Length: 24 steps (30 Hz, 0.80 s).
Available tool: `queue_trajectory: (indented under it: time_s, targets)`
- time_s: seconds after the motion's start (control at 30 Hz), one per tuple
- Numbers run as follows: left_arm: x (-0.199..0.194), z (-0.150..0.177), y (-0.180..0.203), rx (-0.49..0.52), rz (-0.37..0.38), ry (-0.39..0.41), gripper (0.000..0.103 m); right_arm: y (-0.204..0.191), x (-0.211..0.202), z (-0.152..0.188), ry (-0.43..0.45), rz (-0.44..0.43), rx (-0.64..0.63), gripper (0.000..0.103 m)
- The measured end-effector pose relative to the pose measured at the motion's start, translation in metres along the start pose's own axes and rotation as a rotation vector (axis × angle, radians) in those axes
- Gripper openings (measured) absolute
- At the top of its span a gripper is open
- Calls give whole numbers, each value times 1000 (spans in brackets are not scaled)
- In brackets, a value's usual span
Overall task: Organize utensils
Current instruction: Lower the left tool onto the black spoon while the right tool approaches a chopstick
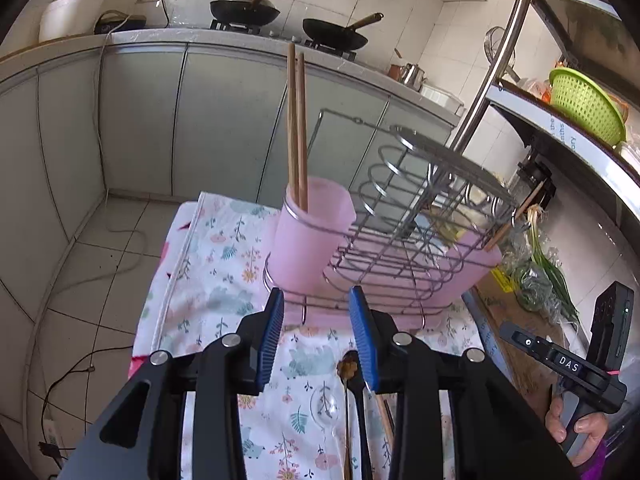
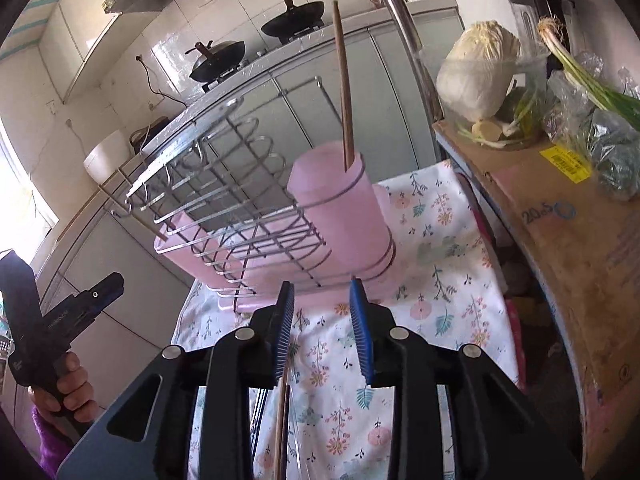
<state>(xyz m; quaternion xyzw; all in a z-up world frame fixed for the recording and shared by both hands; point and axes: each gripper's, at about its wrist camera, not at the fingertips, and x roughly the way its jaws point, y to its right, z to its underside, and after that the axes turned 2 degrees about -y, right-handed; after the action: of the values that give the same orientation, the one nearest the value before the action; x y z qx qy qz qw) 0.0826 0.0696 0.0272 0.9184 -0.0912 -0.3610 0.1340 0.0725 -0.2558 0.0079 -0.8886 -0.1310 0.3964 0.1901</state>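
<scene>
left gripper (image 1: 316,300) jaws apart and empty, spoon (image 1: 349,364) just below it on floral cloth (image 1: 208,264), right gripper (image 2: 322,296) open too, loose chopstick (image 2: 281,420) under it, pink cup (image 1: 316,224) with chopsticks (image 1: 297,128) just ahead

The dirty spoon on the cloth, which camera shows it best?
The left wrist view: the dirty spoon lies on the floral cloth, its soiled bowl showing. The right wrist view doesn't show it clearly.

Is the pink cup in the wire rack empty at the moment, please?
No, two wooden chopsticks stand upright in the pink cup.
</scene>
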Motion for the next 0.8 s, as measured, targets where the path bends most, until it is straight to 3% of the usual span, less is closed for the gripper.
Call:
queue_trajectory:
  time_s: [0.3, 0.63, 0.8]
  targets:
    - [24, 45, 4, -3, 34, -132, 33, 6, 22, 36, -107, -11, 30, 29]
    - [44, 77, 15, 8, 99, -254, 29, 11, 33, 50, -166, -24, 49, 29]
    - [54, 87, 23, 34, 116, -295, 18, 12, 35, 52, -173, -32, 53, 29]
